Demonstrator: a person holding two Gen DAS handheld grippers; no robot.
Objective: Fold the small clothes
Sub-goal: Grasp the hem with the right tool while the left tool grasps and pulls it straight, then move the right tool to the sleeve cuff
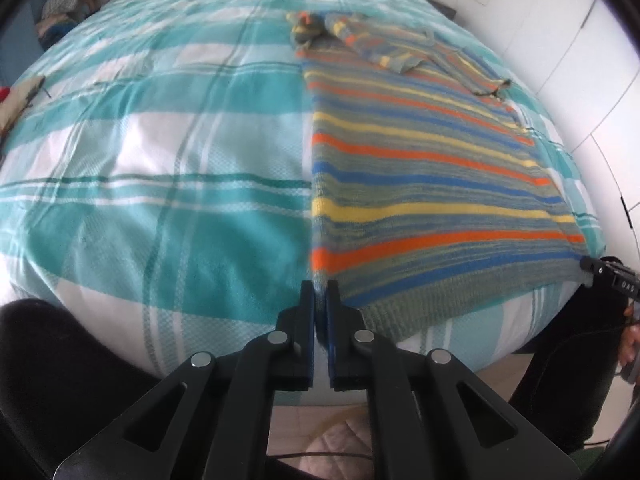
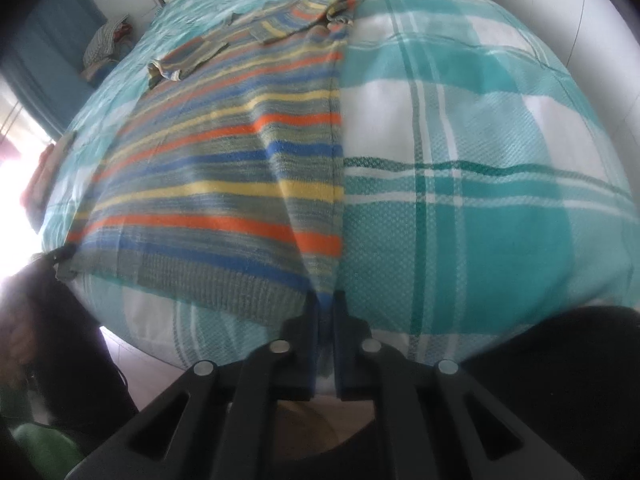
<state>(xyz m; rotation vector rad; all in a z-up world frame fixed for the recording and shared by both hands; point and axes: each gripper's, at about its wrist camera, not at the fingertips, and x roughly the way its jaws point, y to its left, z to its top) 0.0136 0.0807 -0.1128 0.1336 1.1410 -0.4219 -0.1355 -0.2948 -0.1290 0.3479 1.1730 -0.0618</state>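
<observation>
A bed [image 1: 168, 184] under a teal-and-white checked cover bears a striped knitted sweater [image 1: 432, 184] lying flat.

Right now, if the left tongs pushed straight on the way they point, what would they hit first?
The left tongs are already shut on the near corner of the striped sweater, so more sweater comes first, then probably the checked bedspread right under it; depth is hard to judge.

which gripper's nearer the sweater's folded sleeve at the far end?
Neither clearly: left gripper and right gripper both pinch the near hem corners of the sweater, far from the sleeve.
</observation>
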